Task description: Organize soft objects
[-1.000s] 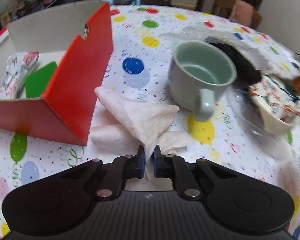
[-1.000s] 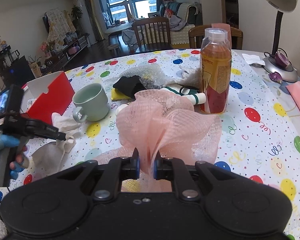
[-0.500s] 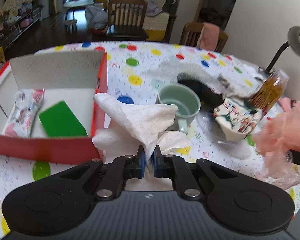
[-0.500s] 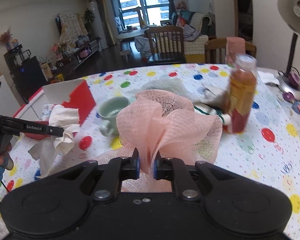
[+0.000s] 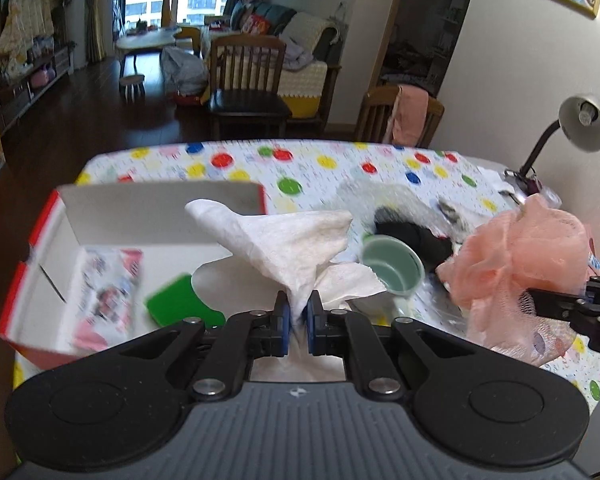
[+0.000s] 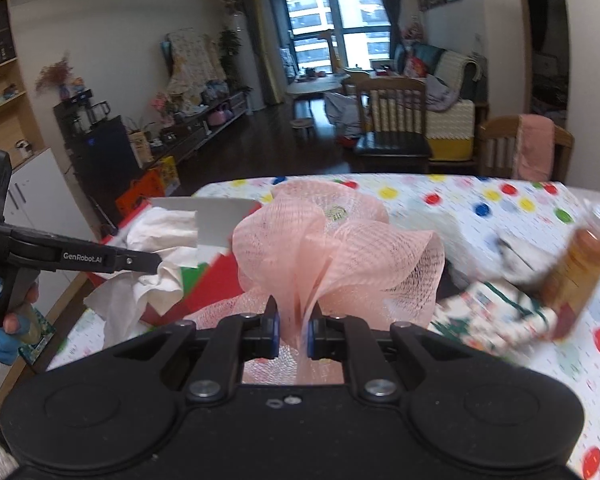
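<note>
My left gripper (image 5: 298,312) is shut on a crumpled white paper towel (image 5: 292,240), held up in the air in front of an open red cardboard box (image 5: 32,248). The box holds a snack packet (image 5: 104,280) and a green pad (image 5: 176,300). My right gripper (image 6: 293,330) is shut on a pink mesh bath pouf (image 6: 332,248), lifted above the table. The pouf (image 5: 516,256) and right gripper (image 5: 540,296) show at the right of the left wrist view; the left gripper (image 6: 152,264) and the towel (image 6: 152,284) appear at the left of the right wrist view.
On the balloon-print tablecloth (image 5: 300,160) stand a pale green mug (image 5: 392,268), a black item under clear wrap (image 5: 408,232), a patterned cloth roll (image 6: 496,312), a tea bottle (image 6: 576,256) and a desk lamp (image 5: 580,120). Wooden chairs (image 5: 248,80) stand beyond the table.
Both grippers have risen with their loads. The towel has come off the table toward the red box, and the pouf has swung left toward it too; the bottle now lies far right.
</note>
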`<state>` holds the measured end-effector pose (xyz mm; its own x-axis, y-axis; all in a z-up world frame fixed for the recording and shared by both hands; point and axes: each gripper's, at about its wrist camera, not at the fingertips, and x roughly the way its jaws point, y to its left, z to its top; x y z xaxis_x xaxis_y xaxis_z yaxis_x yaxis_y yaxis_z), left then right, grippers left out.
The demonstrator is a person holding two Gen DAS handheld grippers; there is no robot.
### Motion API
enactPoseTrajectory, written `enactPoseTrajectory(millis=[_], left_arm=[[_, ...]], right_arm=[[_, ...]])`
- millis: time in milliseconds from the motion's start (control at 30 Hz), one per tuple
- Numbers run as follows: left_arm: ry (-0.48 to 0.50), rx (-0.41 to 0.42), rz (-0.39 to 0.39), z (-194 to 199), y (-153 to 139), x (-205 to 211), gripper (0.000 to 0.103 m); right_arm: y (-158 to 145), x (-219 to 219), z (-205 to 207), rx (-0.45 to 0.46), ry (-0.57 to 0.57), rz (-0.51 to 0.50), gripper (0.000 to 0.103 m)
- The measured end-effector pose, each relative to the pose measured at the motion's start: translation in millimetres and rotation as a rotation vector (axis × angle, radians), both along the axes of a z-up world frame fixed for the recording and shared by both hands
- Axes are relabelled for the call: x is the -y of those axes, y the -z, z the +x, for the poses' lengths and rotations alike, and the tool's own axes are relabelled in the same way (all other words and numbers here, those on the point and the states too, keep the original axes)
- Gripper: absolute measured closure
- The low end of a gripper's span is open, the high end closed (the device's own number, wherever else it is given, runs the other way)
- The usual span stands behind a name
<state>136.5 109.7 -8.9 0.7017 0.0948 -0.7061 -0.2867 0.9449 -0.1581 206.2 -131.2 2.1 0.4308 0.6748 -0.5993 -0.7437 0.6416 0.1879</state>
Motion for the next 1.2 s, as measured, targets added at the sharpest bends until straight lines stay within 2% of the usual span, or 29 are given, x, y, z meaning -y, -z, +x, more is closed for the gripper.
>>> enactPoseTrajectory(millis=[233, 567, 900, 1200], left_arm=[[-0.034, 0.007, 0.034, -3, -12, -54, 0.095], [-0.069, -0.027, 0.073, 3, -3, -130, 0.095], [-0.055, -0.125, 0.105, 31, 43, -175, 0.095], [-0.017, -0.221, 0.12, 47, 83, -180, 0.095]], right_arm=[[-10, -66, -3, 0.033, -0.082, -0.014, 0.092], [-5, -155, -11, 0.067, -0.172, -0.071, 0.092], [25, -238, -12, 0.1, -0.23, -0.184, 0.092], [66, -279, -3, 0.018, -0.22, -0.269, 0.091]])
